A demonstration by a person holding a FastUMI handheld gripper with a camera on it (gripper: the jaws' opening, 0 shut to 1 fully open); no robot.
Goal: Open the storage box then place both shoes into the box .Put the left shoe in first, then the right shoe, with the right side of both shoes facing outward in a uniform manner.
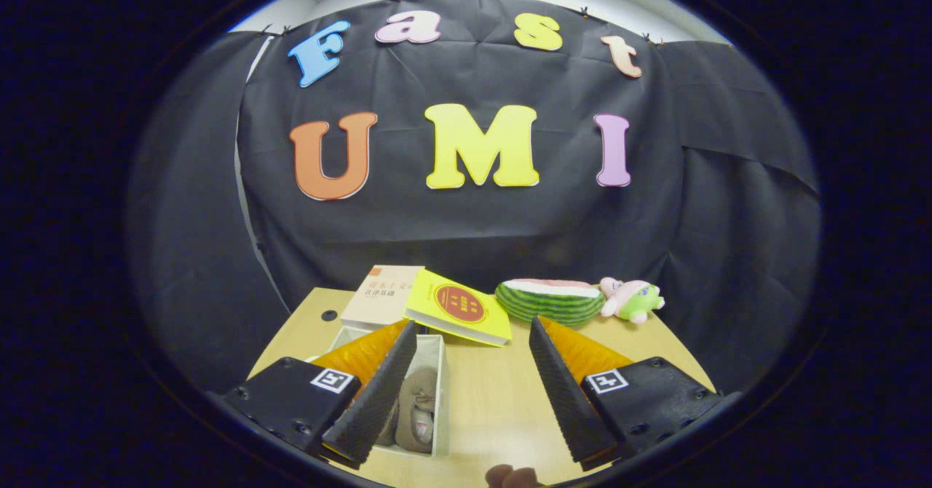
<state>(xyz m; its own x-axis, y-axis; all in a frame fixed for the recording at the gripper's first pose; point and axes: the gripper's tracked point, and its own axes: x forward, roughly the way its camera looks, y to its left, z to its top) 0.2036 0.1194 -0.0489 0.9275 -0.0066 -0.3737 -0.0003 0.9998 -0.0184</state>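
Now | storage box (437,400): one shoe (416,408) inside | tongs (473,331) spread, empty

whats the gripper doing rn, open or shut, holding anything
gripper: open, fingers spread wide, holding nothing; it hangs over the table, with the storage box and a shoe inside it showing beside its left finger.

Handheld gripper (473,339) raised and level, two fingers (378,393) spread wide apart, nothing held between them
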